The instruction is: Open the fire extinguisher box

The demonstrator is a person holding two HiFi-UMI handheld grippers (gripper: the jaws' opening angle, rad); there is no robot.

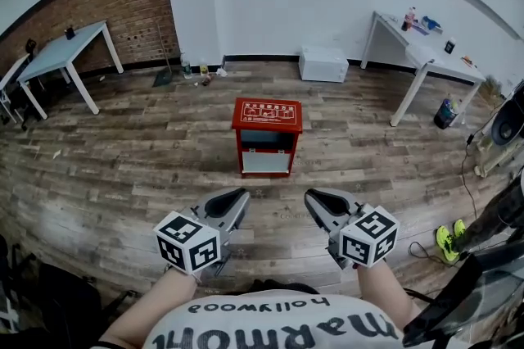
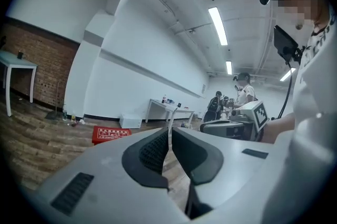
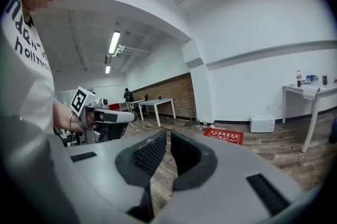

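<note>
A red fire extinguisher box [image 1: 267,136] stands on the wooden floor ahead of me, its lid down and a pale front panel facing me. It appears small and red in the left gripper view [image 2: 110,134] and in the right gripper view [image 3: 223,136]. My left gripper [image 1: 240,201] and right gripper [image 1: 313,201] are held side by side low in the head view, well short of the box. Both are shut with nothing between the jaws. Each gripper shows in the other's view, the right gripper [image 2: 231,127] and the left gripper [image 3: 105,116].
White tables stand at the left [image 1: 61,52] and the right [image 1: 417,44] walls. A white box [image 1: 322,63] lies by the back wall, bottles and a dustpan [image 1: 184,73] near the pillar. Cables and green shoes [image 1: 446,239] lie at the right. People stand far back [image 2: 231,99].
</note>
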